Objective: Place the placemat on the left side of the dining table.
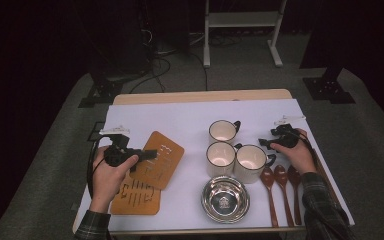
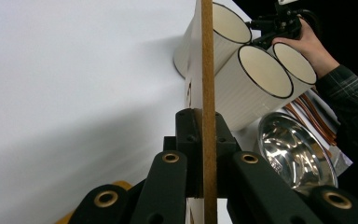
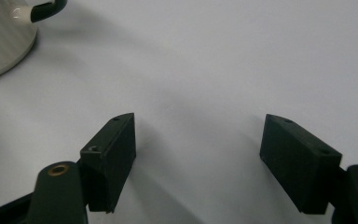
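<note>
the left gripper [image 1: 147,154] is clenched on the flat brown cork mat with slots [image 1: 161,159], left of the three white mugs [image 1: 221,159]. the right gripper [image 1: 266,143], just right of the mugs, is released.

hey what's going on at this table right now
A person holds a gripper in each hand. The left gripper is shut on the edge of a brown mat, which overlaps a second mat on the white cloth. The right gripper is open with nothing between its jaws, beside three mugs. A steel bowl and three wooden spoons lie near the front edge.
</note>
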